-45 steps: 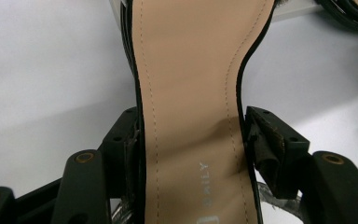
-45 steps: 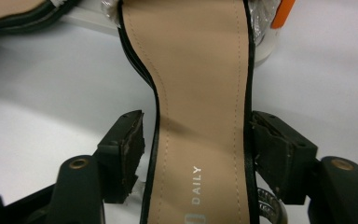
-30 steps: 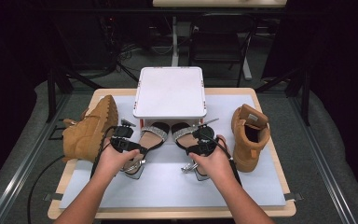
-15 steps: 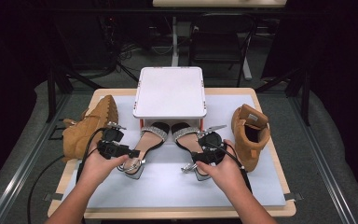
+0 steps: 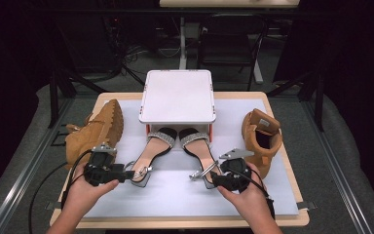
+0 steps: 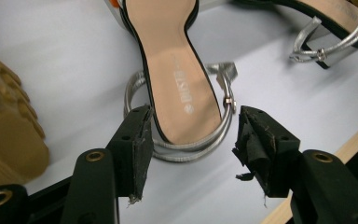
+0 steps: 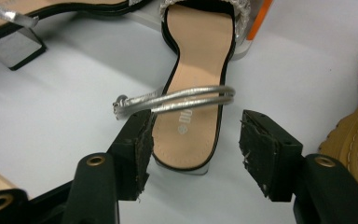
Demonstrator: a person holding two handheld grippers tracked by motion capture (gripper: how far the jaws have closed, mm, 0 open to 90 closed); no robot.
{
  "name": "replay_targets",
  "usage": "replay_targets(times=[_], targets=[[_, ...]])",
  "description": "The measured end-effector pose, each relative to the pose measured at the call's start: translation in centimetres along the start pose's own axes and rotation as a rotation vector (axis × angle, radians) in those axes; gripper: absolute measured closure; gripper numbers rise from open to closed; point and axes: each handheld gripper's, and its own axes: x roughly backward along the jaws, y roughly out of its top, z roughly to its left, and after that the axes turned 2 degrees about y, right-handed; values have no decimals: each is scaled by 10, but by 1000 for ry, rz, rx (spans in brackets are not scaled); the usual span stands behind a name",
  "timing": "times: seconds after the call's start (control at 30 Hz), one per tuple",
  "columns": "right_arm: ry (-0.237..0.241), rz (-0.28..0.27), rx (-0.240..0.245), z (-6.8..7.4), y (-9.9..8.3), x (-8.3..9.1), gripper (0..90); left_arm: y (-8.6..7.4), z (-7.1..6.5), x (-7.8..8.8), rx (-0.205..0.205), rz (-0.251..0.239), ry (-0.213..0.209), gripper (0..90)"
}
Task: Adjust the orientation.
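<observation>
Two heeled sandals lie side by side at the middle of the white surface [image 5: 272,146], toes tucked under the front edge of a white box [image 5: 177,95] at twelve o'clock and heels pointing toward six.

The left tool [image 5: 129,174] sits at about seven o'clock from the centre, held in the person's left hand [image 5: 85,192]. In the left gripper view its jaws straddle the heel end of the left sandal [image 6: 179,79]: the silver ankle strap [image 6: 186,147] loops between them, one pad close against the sandal's edge on one side, the other standing clear of the buckle. The jaws have just been closing, yet they are still wide and press on nothing.

The right tool [image 5: 213,179] is at about five o'clock, in the right hand [image 5: 246,197]. In the right gripper view the heel of the right sandal [image 7: 198,70] lies between its jaws — one pad just beside the sole's edge, the other well apart from it. These jaws too have just been closing and grip nothing so far.

A tan boot [image 5: 95,131] lies on its side at nine o'clock, its lugged sole facing the box; its mate [image 5: 262,139] stands at three o'clock near the right sandal.
</observation>
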Motion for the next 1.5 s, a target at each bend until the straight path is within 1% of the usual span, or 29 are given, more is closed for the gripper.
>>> replay_targets(times=[0.07, 0.1, 0.13, 0.17, 0.2, 0.23, 0.27, 0.3, 0.33, 0.4, 0.43, 0.5, 0.57, 0.6, 0.63, 0.67, 0.7, 0.73, 0.77, 0.83, 0.87, 0.93, 0.97, 1.13, 1.23, 1.3, 1.33, 1.43, 1.5], targets=[[5, -7, 7, 0, -7, 1, 426, -6, 0, 0, -11, -19, -5, 449], [16, -19, 5, 0, -11, 1, 422, -11, -1, -1, -14, -26, 1, 440], [16, -19, 5, 0, -11, 1, 422, -11, -1, -1, -14, -26, 1, 434], [28, -41, 9, 0, -20, 1, 408, -18, 0, -3, -26, -32, 7, 426], [28, -41, 9, 0, -20, 1, 408, -18, 0, -3, -26, -32, 7, 425], [33, -43, 18, -1, -28, 1, 390, -26, 3, -5, -18, -27, -6, 425], [36, -49, 17, -1, -31, 0, 388, -28, 5, -5, -13, -26, -7, 424], [36, -51, 11, -2, -33, -1, 388, -31, 7, -6, -4, -26, -14, 424], [44, -59, -8, -2, -38, -3, 388, -34, 8, -6, 1, -21, -14, 423], [51, -71, -25, -4, -44, -6, 388, -37, 9, -6, -1, -21, -13, 424], [61, -71, -36, -5, -47, -7, 388, -39, 9, -7, 1, -22, -13, 424], [82, -73, -52, -6, -54, -12, 394, -47, 10, -12, -5, -24, -31, 434], [104, -59, -52, -7, -59, -19, 398, -51, 10, -15, -10, -17, -18, 439], [99, -49, -51, -7, -61, -22, 399, -53, 11, -16, -27, -14, -5, 445], [83, -39, -41, -7, -64, -25, 399, -54, 12, -18, -32, -21, -3, 449], [83, -39, -41, -7, -64, -25, 399, -54, 12, -18, -32, -21, -3, 450], [95, -35, -37, -8, -67, -29, 396, -55, 14, -21, -21, -20, -9, 450], [99, -30, -33, -9, -67, -31, 396, -56, 14, -23, -21, -26, -16, 449], [86, -19, -26, -9, -68, -32, 396, -56, 14, -25, -17, -30, -20, 450], [92, -25, -26, -9, -68, -35, 396, -55, 15, -29, -11, -38, -37, 449], [90, -22, -33, -9, -68, -36, 397, -55, 15, -32, -16, -41, -39, 448], [97, -22, -33, -9, -68, -38, 397, -54, 15, -34, -20, -38, -33, 448], [88, -23, -28, -8, -66, -42, 397, -53, 13, -38, -30, -34, -27, 447], [82, -20, -14, -7, -64, -48, 397, -49, 10, -47, -52, -22, -23, 445], [94, -23, -27, -6, -64, -53, 399, -45, 8, -52, -62, -32, -18, 449], [88, -24, -27, -6, -63, -54, 400, -44, 7, -54, -65, -42, -14, 453], [84, -26, -30, -6, -63, -55, 400, -44, 6, -55, -71, -47, -4, 453], [75, -42, -41, -5, -63, -57, 385, -42, 7, -58, -66, -42, -3, 440], [67, -36, -31, -4, -61, -59, 381, -41, 6, -60, -64, -40, -1, 432]])
